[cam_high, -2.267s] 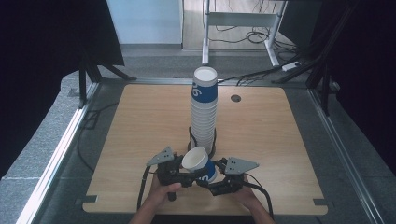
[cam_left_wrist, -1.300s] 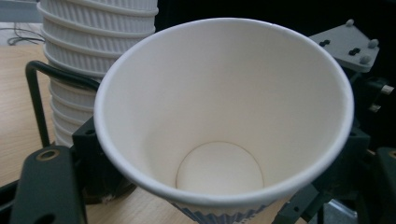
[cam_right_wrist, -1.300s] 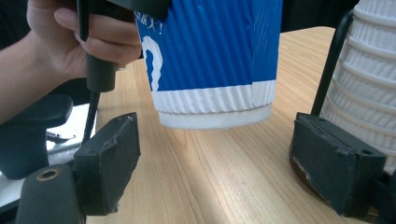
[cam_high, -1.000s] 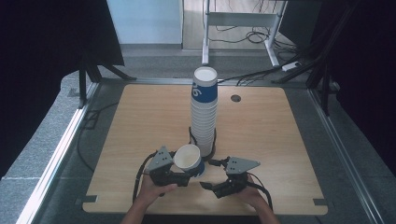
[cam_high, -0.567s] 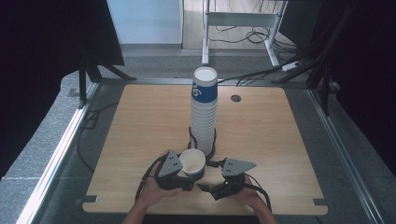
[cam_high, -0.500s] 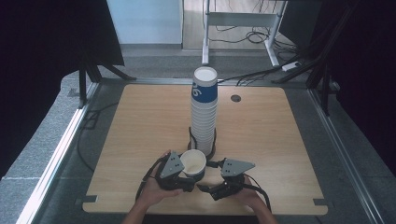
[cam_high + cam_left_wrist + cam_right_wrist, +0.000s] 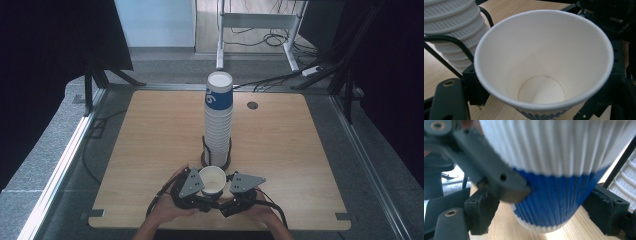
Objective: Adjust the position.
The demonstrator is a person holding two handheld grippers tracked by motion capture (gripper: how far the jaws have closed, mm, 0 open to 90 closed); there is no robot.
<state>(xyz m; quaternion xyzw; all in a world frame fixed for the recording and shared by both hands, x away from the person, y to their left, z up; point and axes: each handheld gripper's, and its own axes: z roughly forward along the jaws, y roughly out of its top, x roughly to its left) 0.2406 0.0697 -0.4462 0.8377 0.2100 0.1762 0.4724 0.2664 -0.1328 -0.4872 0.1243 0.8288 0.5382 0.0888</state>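
**Handover risk: paper cup crushed or dropped at the table's near edge**

At the left, the left gripper [image 7: 196, 190] is closed on the lower, blue part of a ribbed paper cup [image 7: 212, 180]; one of its jaws is seen pressed into the cup wall in the right gripper view. The cup is held upright and empty, just above the wooden table [image 7: 150, 140], near its front edge and just in front of the tall stack of cups [image 7: 219, 117] in its black wire holder [image 7: 205, 150].

At the right, the right gripper [image 7: 231, 196] is spread around the same cup. One pad is clearly apart from the wall; whether the other touches cannot be told.

Several failures are judged possible. If the left grip is tightened, the thin wall may be dented. If the left jaws are released before the right ones are pressed on, the cup may be dropped and tipped over, or rolled off the front edge. If the right jaws are closed onto the left jaw rather than the cup, the hold may slip. A swing away from the person may knock the stack.
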